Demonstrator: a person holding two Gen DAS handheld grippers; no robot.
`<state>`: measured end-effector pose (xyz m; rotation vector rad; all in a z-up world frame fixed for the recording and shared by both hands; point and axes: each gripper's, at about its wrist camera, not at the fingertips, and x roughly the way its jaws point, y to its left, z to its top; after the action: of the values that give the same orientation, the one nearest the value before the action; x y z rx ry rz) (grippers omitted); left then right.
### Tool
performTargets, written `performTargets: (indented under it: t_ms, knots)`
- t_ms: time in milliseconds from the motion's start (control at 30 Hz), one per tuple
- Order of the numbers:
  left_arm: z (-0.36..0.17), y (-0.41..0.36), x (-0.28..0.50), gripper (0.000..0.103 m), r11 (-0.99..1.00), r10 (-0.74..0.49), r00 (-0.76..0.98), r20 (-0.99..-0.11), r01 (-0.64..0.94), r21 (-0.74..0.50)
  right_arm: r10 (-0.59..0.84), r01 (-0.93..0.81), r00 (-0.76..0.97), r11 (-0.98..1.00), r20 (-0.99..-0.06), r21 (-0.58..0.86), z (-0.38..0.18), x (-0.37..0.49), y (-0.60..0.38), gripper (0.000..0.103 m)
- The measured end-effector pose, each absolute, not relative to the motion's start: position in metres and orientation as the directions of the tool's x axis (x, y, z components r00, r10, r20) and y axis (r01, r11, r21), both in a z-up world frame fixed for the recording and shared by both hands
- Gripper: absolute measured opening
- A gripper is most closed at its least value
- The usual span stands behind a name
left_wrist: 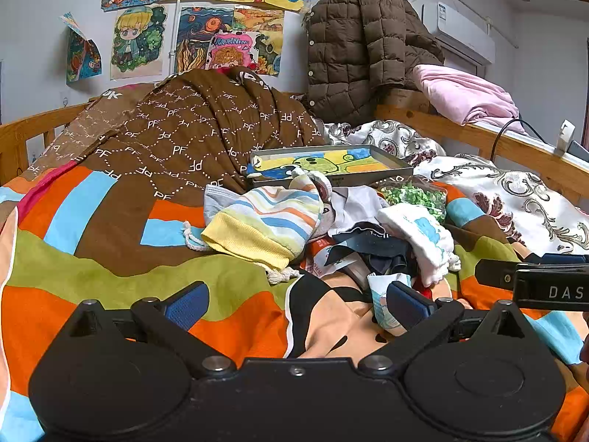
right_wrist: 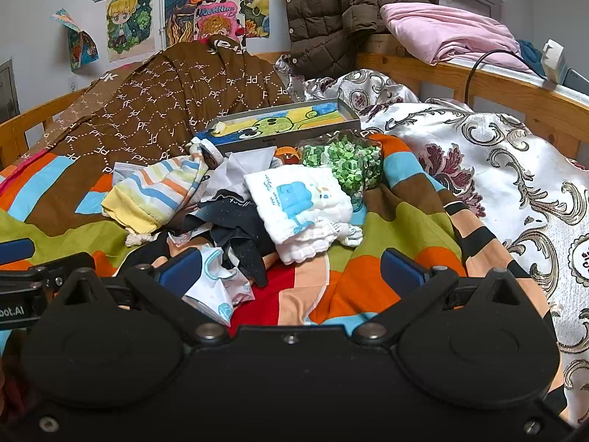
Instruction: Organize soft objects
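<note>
Clothes pile just beyond right gripper

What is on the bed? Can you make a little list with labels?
place: bed with a colourful quilt
pile: small soft things heaped mid-bed
striped pouch: left of the pile
white cloth: blue print, folded, right of the pile
dark cloth: crumpled, partly under the white cloth
green bag: behind the white cloth
tray: behind the pile, drawing inside
left gripper: open, empty
right gripper: open, empty
</note>
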<state>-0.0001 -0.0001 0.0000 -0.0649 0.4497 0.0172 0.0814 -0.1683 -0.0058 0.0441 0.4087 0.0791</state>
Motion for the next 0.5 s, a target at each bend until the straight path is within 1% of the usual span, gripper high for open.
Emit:
performTargets:
  t_ms: [367, 500]
  knots:
    - [0.0, 0.0, 0.001, 0.102, 0.998, 0.006, 0.898, -0.441, -0.034, -0.056, 0.084, -0.064, 0.917, 0.996, -0.389, 0.064, -0.009, 0.084, -0.167, 0.102]
    - [-0.006, -0.002, 0.01, 0.102, 0.998, -0.019, 0.883, -0.468, -0.01, -0.061, 0.084, -0.063, 0.927, 0.996, -0.367, 0.07, -0.005, 0.08, -0.173, 0.102]
